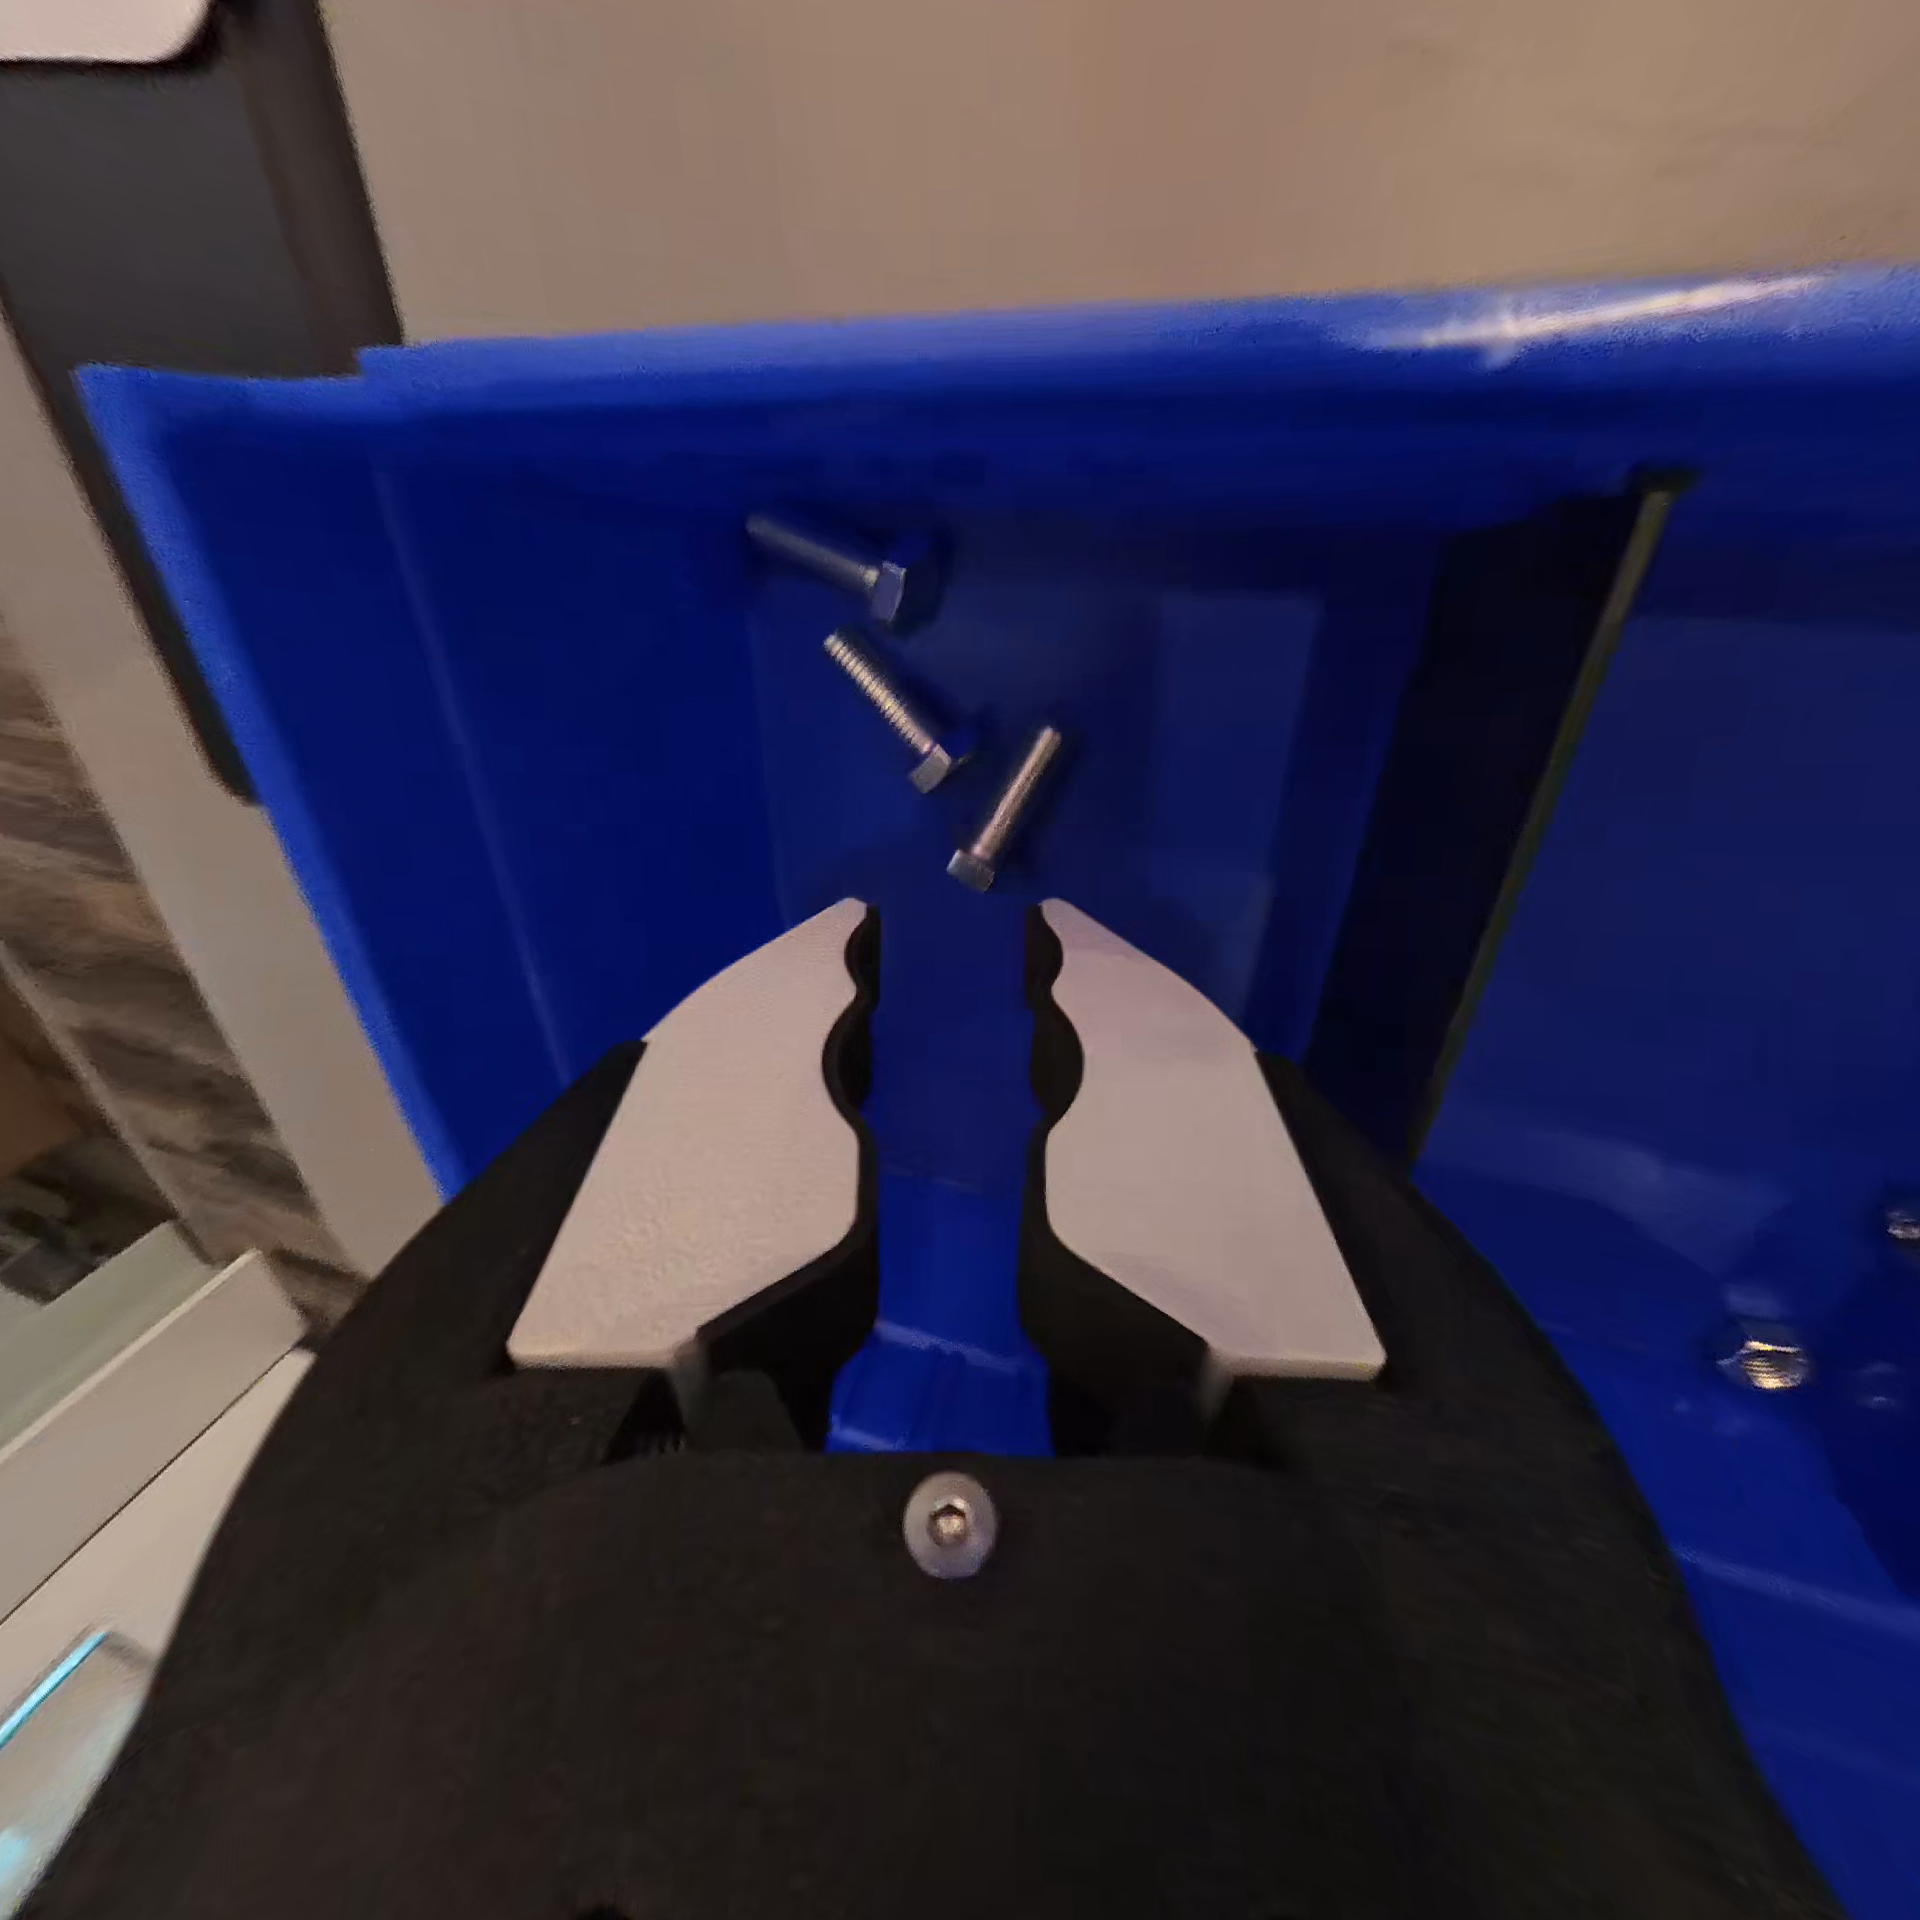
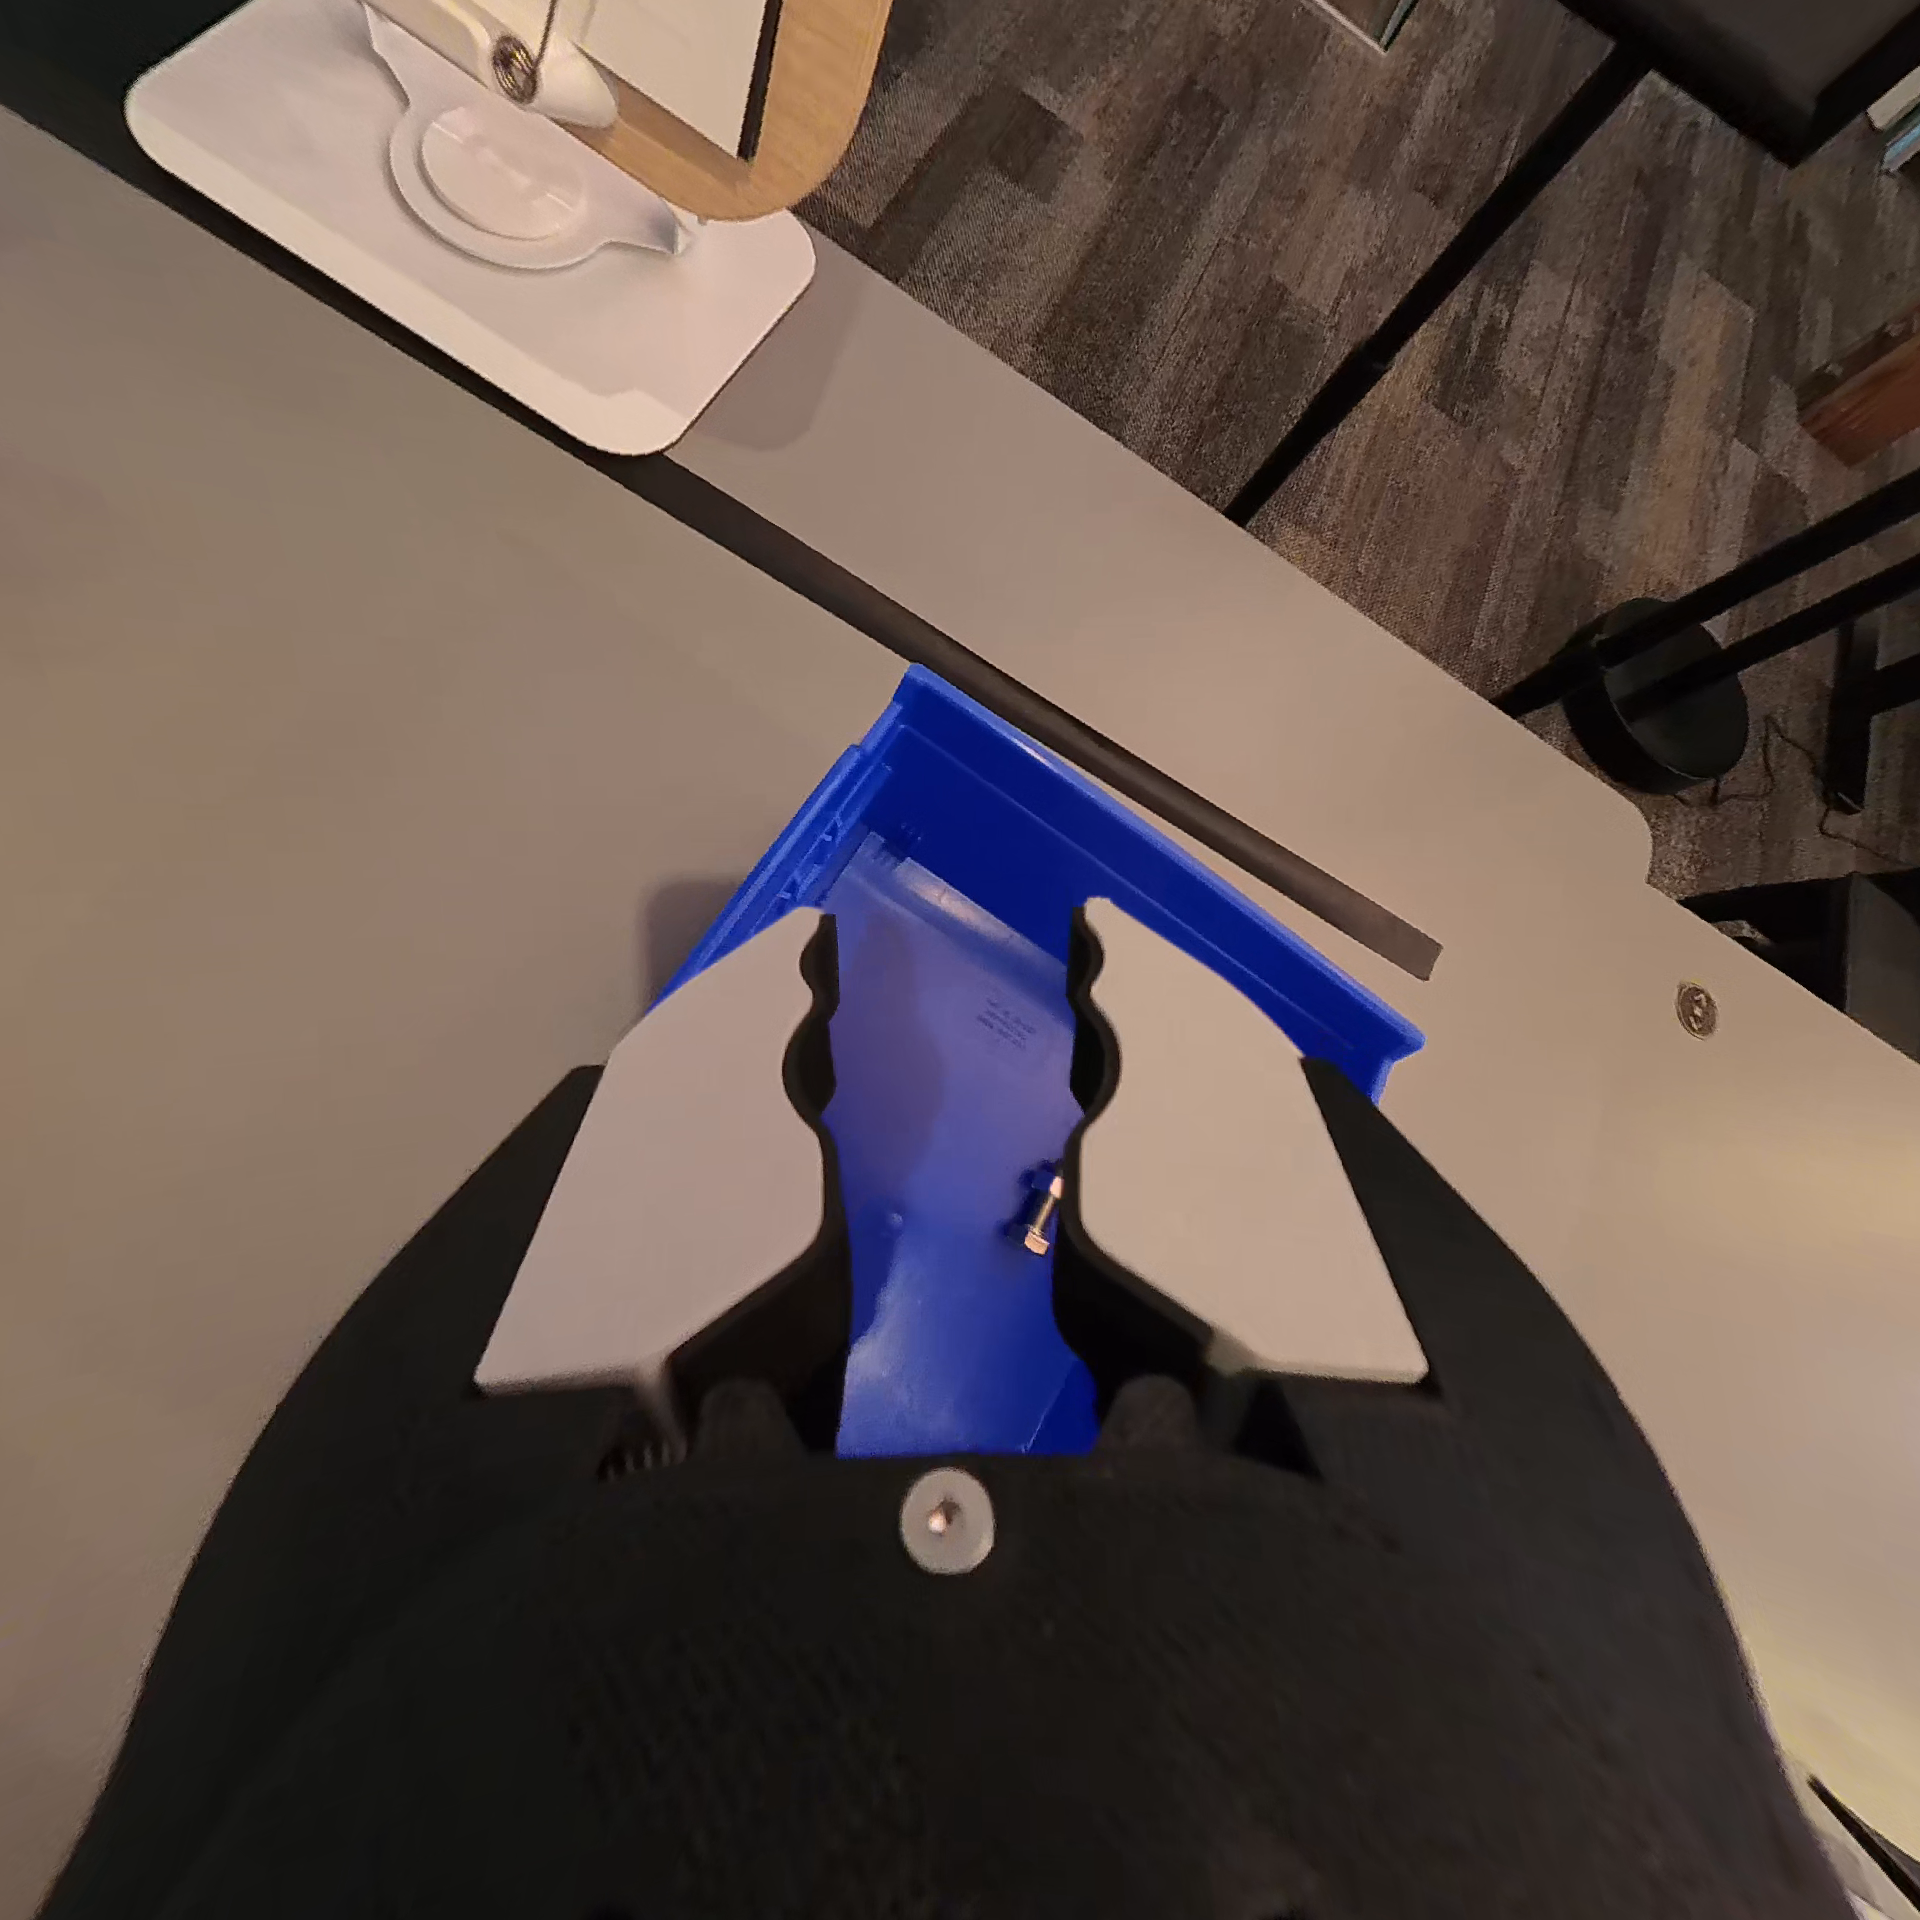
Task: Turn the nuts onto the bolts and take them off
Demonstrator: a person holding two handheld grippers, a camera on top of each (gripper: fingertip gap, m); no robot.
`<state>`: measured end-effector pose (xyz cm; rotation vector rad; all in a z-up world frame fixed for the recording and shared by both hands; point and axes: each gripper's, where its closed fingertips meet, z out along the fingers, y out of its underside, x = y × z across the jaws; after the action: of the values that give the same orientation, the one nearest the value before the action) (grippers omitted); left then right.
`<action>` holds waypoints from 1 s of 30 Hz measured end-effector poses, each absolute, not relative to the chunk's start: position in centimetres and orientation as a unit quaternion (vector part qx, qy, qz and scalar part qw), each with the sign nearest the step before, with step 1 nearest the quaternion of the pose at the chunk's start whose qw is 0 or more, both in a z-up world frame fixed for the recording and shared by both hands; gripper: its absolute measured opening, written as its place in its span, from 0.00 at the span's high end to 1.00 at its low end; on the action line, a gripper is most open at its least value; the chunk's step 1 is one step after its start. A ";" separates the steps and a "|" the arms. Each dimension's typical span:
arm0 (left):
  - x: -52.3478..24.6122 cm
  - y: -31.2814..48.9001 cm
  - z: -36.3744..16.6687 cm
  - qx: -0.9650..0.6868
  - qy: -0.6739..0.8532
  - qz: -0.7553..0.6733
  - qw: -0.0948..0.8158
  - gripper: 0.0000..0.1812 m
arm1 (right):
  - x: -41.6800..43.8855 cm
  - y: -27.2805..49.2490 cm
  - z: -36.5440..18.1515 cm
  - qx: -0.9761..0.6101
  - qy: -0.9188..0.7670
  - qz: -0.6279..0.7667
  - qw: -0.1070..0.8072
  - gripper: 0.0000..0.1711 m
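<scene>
Jaws of both grippers gape empty above blue bin (image 1: 520, 727).

Three silver hex-head bolts (image 1: 912, 698) lay loose and separate on the floor of the blue bin's (image 1: 582, 644) left compartment, pointing different ways, while two hex nuts (image 1: 1756, 1363) rested in the compartment beside it

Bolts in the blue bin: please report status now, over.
Left claw open, empty, above nearest bolt. Right claw open, empty, over blue bin. Three bolts loose, no nut fitted. Nothing in the way.
</scene>
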<state>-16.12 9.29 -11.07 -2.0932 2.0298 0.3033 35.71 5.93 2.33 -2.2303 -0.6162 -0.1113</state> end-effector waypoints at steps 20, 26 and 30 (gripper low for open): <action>-15.4 -2.7 -0.2 -0.733 0.630 -0.102 0.235 0.86 | 35.1 6.9 -0.2 -0.898 -0.255 -0.064 0.353 0.74; -16.2 -5.8 -7.1 -0.858 0.493 -0.099 0.108 0.88 | 34.5 6.7 -0.7 -0.899 -0.264 -0.067 0.342 0.74; -16.0 -7.6 -10.2 -0.933 0.314 -0.171 0.036 0.90 | 34.7 6.8 -0.9 -0.901 -0.261 -0.070 0.339 0.73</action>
<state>-16.05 -7.61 -10.20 -2.8661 0.9646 -0.5257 34.68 6.75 -0.87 -2.3464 -0.6798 -0.1822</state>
